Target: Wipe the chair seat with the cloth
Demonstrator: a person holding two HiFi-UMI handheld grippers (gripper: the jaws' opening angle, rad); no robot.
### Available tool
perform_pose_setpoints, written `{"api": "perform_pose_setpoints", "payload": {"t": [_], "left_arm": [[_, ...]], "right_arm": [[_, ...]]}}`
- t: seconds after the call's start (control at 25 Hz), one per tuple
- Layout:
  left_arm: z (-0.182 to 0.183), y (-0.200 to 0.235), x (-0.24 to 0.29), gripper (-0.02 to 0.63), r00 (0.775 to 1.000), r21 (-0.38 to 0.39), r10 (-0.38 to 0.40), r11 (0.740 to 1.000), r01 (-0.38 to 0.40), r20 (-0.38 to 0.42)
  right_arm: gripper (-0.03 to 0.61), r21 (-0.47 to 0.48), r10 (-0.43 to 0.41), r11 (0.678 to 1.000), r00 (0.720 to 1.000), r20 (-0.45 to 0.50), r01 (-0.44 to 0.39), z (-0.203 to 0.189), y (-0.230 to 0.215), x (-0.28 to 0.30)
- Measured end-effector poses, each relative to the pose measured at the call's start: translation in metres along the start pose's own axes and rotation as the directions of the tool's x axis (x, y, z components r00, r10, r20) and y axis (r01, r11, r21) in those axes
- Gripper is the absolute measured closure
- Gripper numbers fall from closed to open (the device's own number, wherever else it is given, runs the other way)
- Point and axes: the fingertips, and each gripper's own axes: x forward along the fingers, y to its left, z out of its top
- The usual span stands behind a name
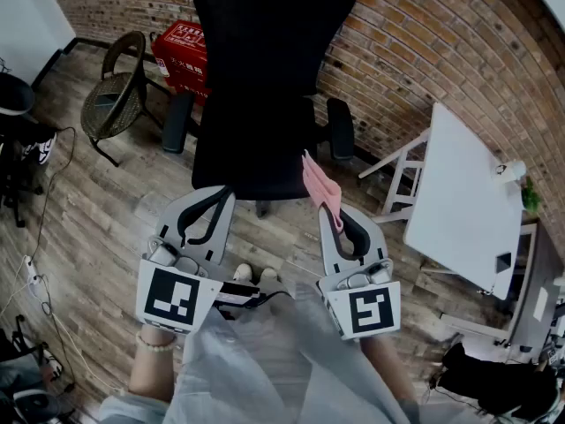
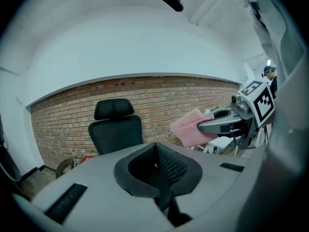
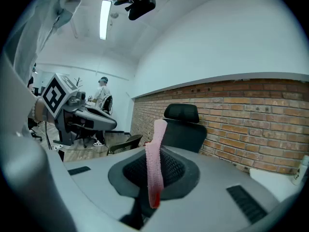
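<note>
A black office chair [image 1: 256, 78] stands against the brick wall, its seat [image 1: 252, 162] just ahead of both grippers. My right gripper [image 1: 328, 208] is shut on a pink cloth [image 1: 318, 182], which hangs over the seat's right front corner. In the right gripper view the cloth [image 3: 154, 166] stands up as a thin strip between the closed jaws, with the chair [image 3: 186, 127] behind it. My left gripper [image 1: 224, 194] is shut with nothing in it, at the seat's left front edge. The left gripper view shows the chair [image 2: 116, 127], the cloth [image 2: 189, 128] and the right gripper [image 2: 224, 124].
A white table [image 1: 468, 193] with a white frame [image 1: 402, 170] beside it stands to the right. At the back left are a wicker chair [image 1: 115, 95] and a red box [image 1: 184, 51]. Cables run along the wooden floor [image 1: 88, 210]. A person [image 3: 102, 93] stands far off.
</note>
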Motion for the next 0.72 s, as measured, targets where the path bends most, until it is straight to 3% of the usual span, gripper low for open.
{"api": "perform_pose_setpoints", "payload": {"t": [0.28, 0.44, 0.72], "left_arm": [[-0.002, -0.003, -0.005, 0.595, 1.000, 0.011, 0.008, 1.000, -0.008, -0.008], [-0.001, -0.007, -0.006, 0.595, 1.000, 0.010, 0.017, 1.000, -0.017, -0.011], [-0.001, -0.016, -0.010, 0.595, 0.998, -0.016, 0.064, 0.998, -0.065, -0.027]], "right_arm": [[0.523, -0.015, 0.018, 1.000, 0.999, -0.039, -0.019, -0.006, 0.002, -0.005], [0.525, -0.001, 0.027, 1.000, 1.000, 0.005, -0.027, -0.001, 0.001, -0.005], [0.523, 0.024, 0.083, 0.996, 0.996, -0.017, -0.082, -0.010, -0.003, -0.012]]}}
